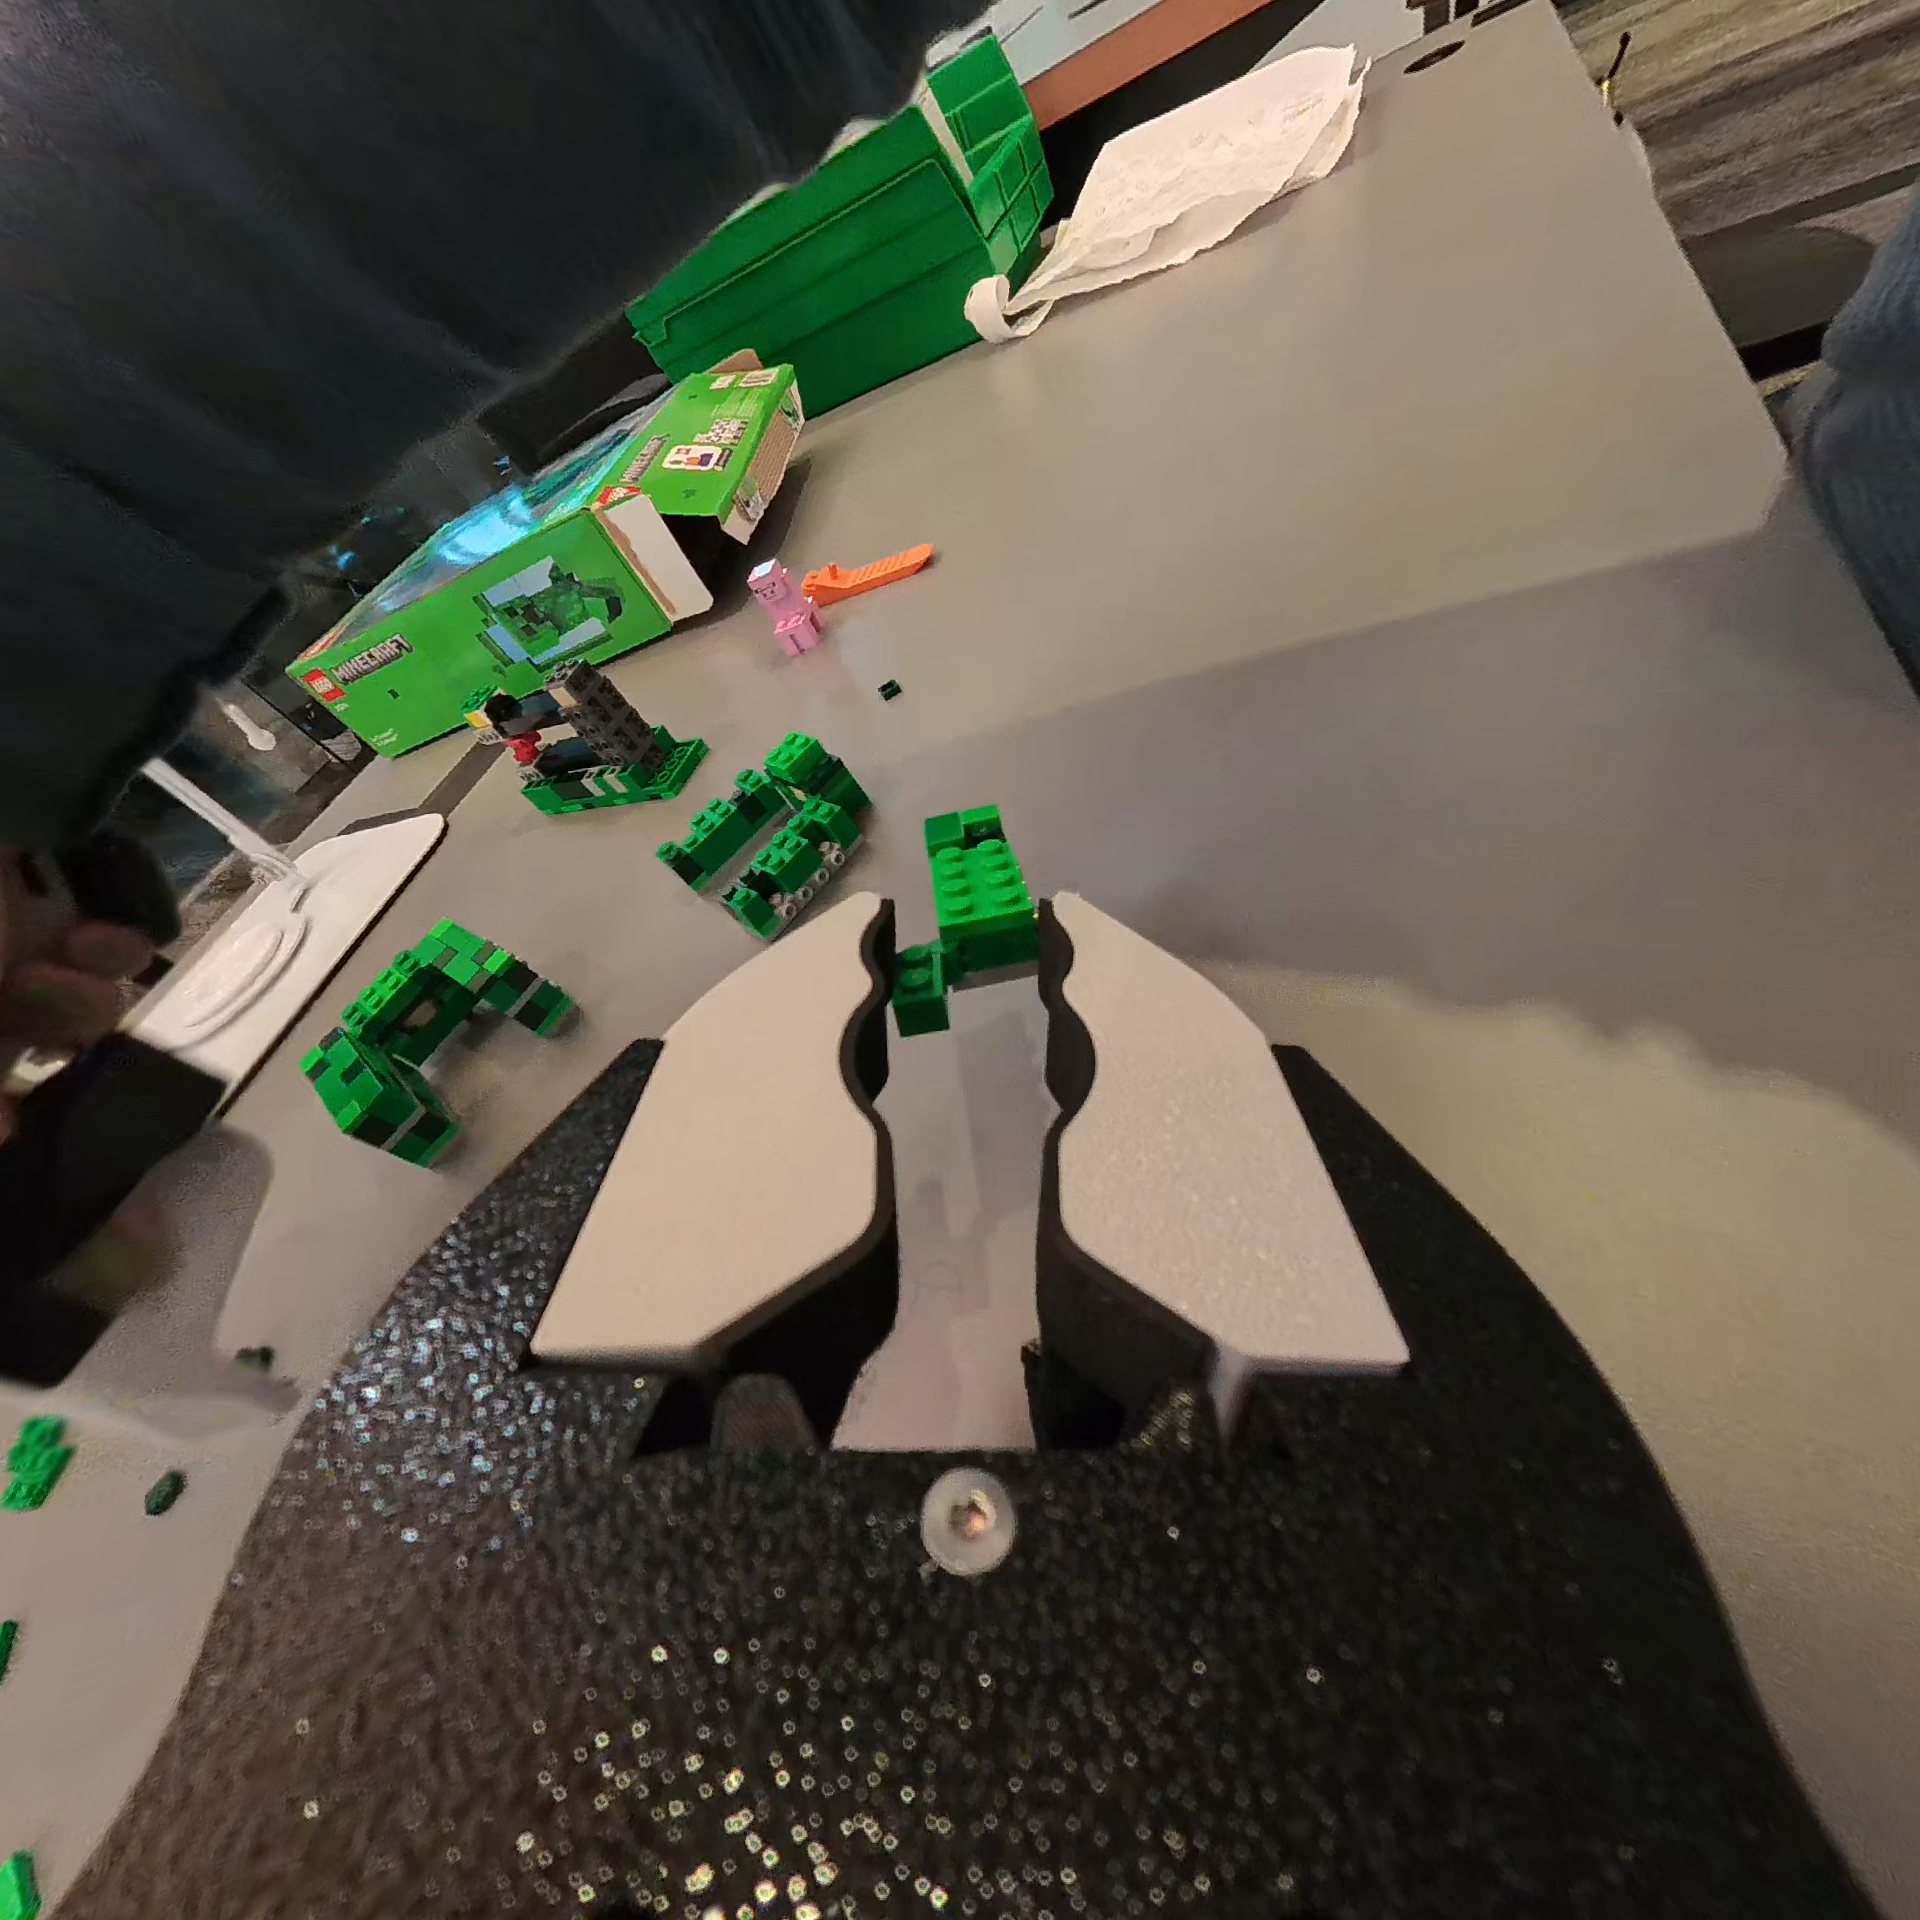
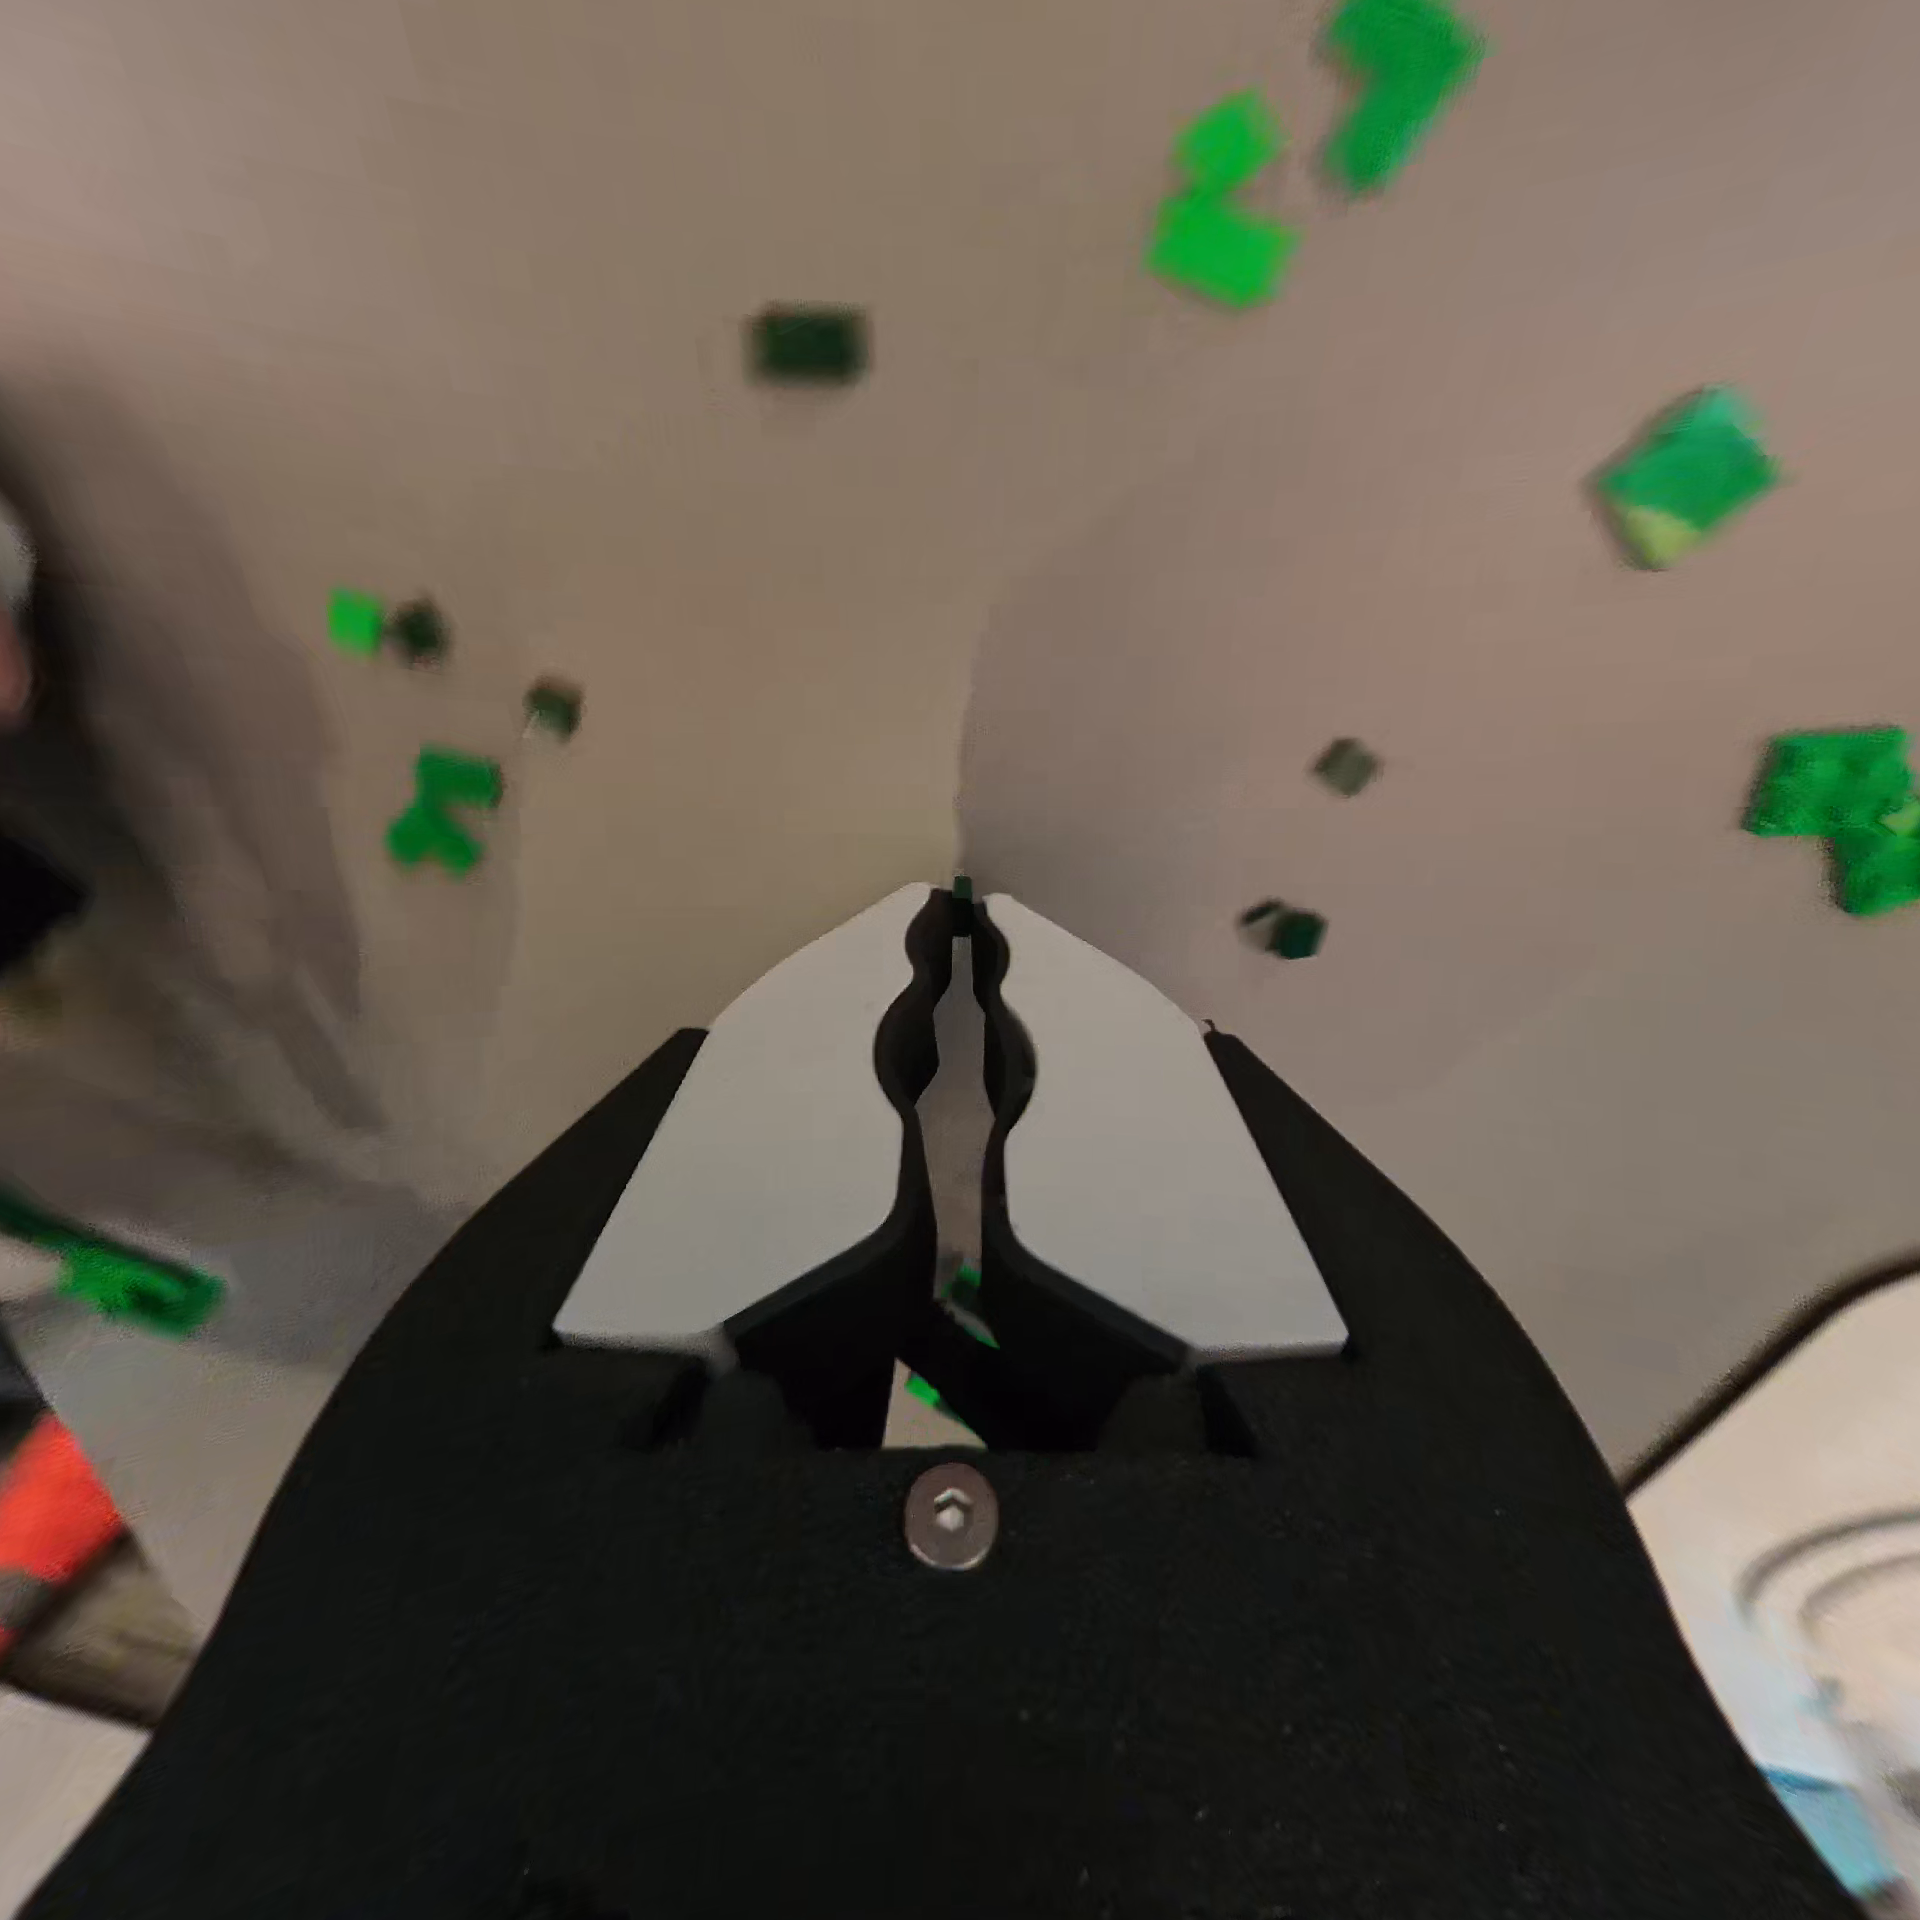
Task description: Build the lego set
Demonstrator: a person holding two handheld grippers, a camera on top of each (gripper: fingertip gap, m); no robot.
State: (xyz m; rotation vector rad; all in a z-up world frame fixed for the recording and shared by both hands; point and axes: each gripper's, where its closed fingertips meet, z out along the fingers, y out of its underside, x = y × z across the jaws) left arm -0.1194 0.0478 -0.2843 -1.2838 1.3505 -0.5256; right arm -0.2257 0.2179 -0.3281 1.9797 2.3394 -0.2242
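Printed writing and a logo stand on the green cardboard box lying on the table; elsewhere no writing can be read.

Green bricks (orange tool)

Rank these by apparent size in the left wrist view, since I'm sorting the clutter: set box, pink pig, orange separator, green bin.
1. green bin and set box: similar in the picture; the bin lies farther off, so no ranking.
2. orange separator and pink pig: both small, too close to call.
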